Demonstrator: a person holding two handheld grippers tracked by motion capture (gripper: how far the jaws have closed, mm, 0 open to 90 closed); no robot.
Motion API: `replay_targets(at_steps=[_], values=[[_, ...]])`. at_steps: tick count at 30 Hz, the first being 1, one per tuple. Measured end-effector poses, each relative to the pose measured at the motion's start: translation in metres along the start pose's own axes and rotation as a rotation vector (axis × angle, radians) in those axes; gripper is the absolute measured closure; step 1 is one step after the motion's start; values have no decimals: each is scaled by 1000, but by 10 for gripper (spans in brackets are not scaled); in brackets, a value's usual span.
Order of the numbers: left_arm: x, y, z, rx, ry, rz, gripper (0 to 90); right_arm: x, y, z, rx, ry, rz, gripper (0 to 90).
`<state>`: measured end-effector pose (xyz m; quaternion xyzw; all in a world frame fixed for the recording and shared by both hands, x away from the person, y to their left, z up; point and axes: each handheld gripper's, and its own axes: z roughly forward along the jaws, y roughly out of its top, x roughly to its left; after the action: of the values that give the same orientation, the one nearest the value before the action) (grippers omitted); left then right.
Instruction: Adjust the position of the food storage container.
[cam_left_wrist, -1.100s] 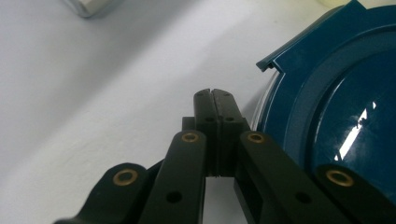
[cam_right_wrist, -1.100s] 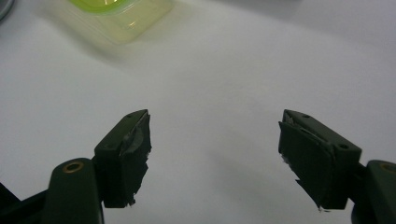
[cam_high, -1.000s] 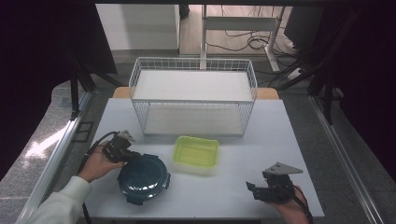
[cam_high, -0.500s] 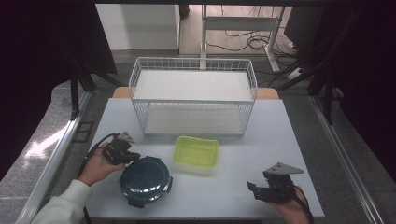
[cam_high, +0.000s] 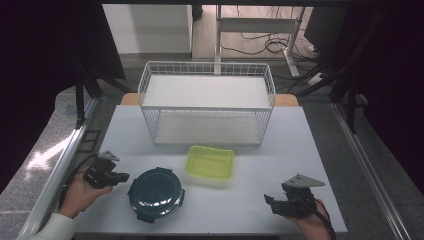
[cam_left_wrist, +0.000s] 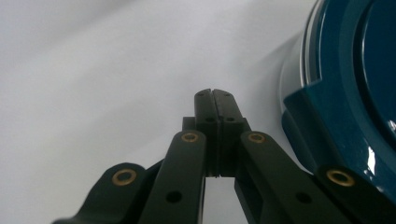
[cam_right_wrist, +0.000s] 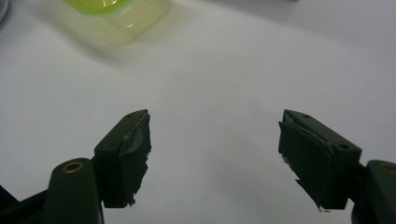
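Observation:
A round dark blue lidded container (cam_high: 156, 193) sits on the white table near the front left. My left gripper (cam_high: 121, 176) lies just left of it, jaws shut with nothing between them; in the left gripper view its closed tips (cam_left_wrist: 213, 95) point past the container's rim (cam_left_wrist: 327, 102). A yellow-green rectangular container (cam_high: 210, 163) rests in the middle of the table; its corner (cam_right_wrist: 119, 18) appears at the top of the right gripper view. My right gripper (cam_high: 270, 201) is at the front right, jaws open over bare table (cam_right_wrist: 215, 130).
A white wire basket (cam_high: 206, 104) stands at the back of the table (cam_high: 310, 150). Metal rails run along both table sides. Cables lie on the floor beyond the basket.
The round blue container and the left gripper beside it have shifted a little to the right. The right gripper has stayed put.

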<state>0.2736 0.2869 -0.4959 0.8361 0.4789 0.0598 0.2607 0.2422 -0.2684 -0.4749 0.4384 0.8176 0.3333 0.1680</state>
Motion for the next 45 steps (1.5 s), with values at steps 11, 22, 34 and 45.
replay_targets(at_steps=[11, 22, 34, 45], values=[[-17, -1, 12, 24, -65, 34, 900, 1, 0, 0, 3, -5, 3, 249], [-19, -2, 15, 12, -85, 30, 900, 1, 0, 2, 7, -2, 1, 249], [-36, -2, 21, -7, -150, 61, 900, 1, 1, 3, 8, -1, -2, 249], [-53, 1, 26, -5, -187, 80, 900, 1, 1, 3, 8, 0, -3, 250]])
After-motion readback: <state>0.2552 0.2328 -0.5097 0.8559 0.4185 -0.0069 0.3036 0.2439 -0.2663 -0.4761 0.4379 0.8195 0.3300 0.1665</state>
